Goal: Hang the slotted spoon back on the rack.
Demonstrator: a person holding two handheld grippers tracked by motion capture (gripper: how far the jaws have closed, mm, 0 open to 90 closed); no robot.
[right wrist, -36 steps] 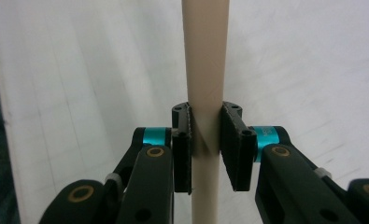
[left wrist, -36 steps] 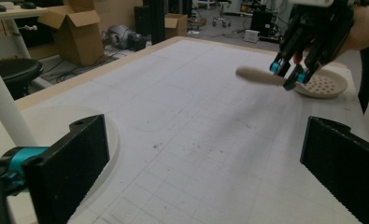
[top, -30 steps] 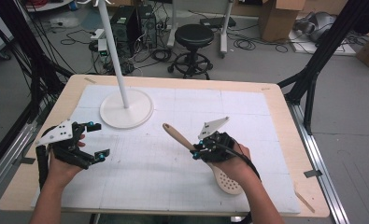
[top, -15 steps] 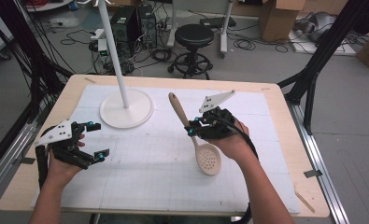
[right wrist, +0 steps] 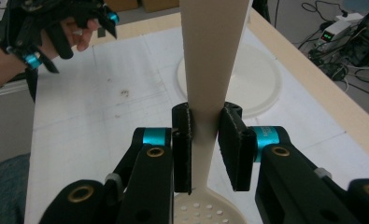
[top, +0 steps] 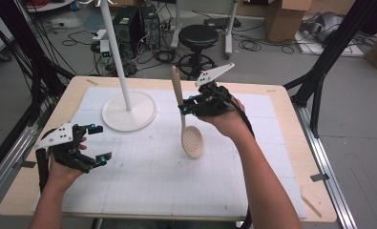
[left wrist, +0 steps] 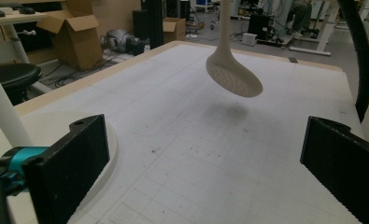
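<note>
Two grippers are held over a pale wooden worktop (top: 291,143) covered by a white gridded mat (top: 148,176); the right gripper (top: 188,106), seen in the high view above the middle of the worktop toward its far side, has its fingers (right wrist: 182,144) clenched on the handle of a cream slotted spoon (top: 192,140); in the right gripper view the two black pads press the flat handle from either side, the handle rising past the top of that view and the perforated bowl showing just below the fingers; the spoon hangs nearly upright, handle up and bowl down, lifted clear of the mat, and in the left gripper view its bowl (left wrist: 233,77) floats above a soft shadow on the grid; the left gripper (top: 99,143) is held near the left front part of the worktop, well apart from the spoon, with its fingers (left wrist: 70,163) released and spread wide, nothing between them; a white stand with a round flat base (top: 130,110) and a thin upright pole sits on the mat toward the far left, between the two grippers in the high view and nearer the left one; beyond the worktop a black round stool (top: 200,36) stands on a grey floor among cables, and cardboard boxes (top: 284,14) lie farther back at the right.
</note>
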